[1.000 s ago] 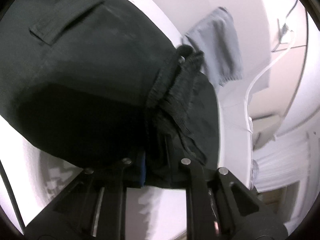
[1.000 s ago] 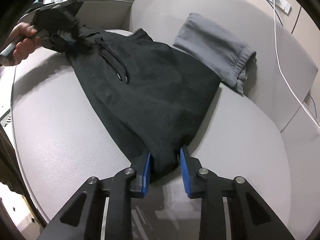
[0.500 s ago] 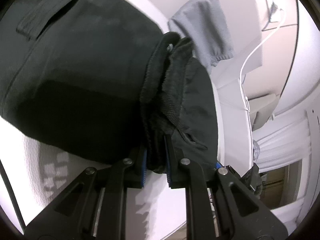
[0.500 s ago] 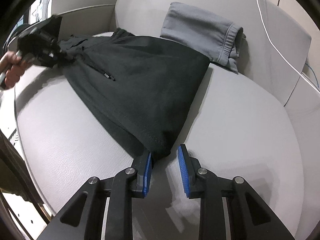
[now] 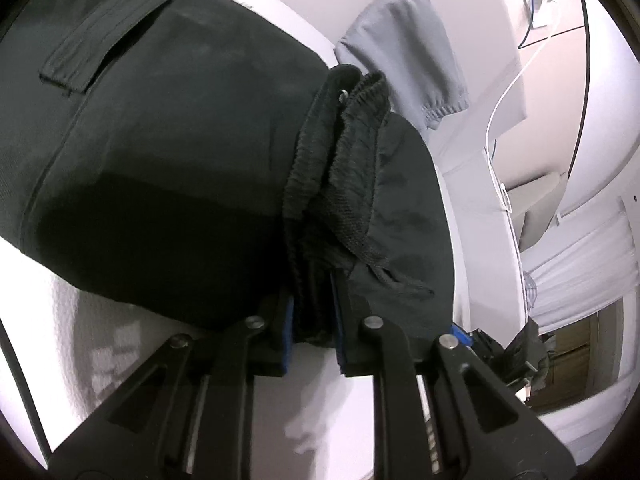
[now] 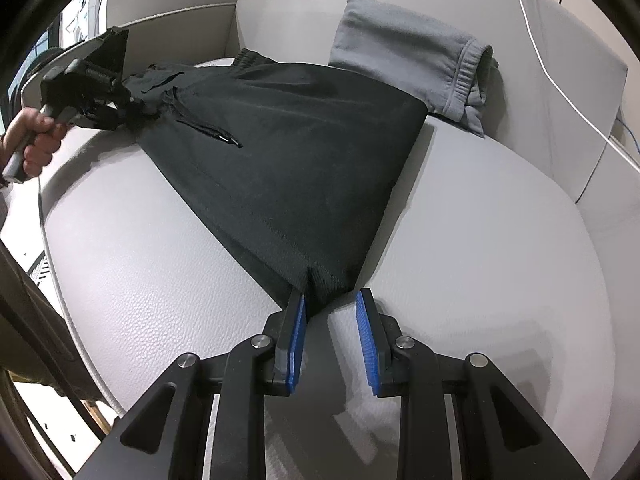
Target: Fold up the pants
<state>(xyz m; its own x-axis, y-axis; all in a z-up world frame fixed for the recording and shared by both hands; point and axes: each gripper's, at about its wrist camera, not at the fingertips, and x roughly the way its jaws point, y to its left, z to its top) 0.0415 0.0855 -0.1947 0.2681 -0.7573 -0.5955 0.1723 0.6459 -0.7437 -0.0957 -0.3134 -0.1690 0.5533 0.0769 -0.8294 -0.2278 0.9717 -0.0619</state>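
Under me is a pale grey leather sofa seat (image 6: 480, 240), its backrest behind. My right gripper (image 6: 330, 300) has its jaws parted, only one pad touching the hem corner of the black pants (image 6: 288, 160) spread on the seat. My left gripper (image 5: 314, 308), jaws just easing wider, clamps the bunched waistband. Beyond lie folded grey sweatpants (image 6: 412, 48).
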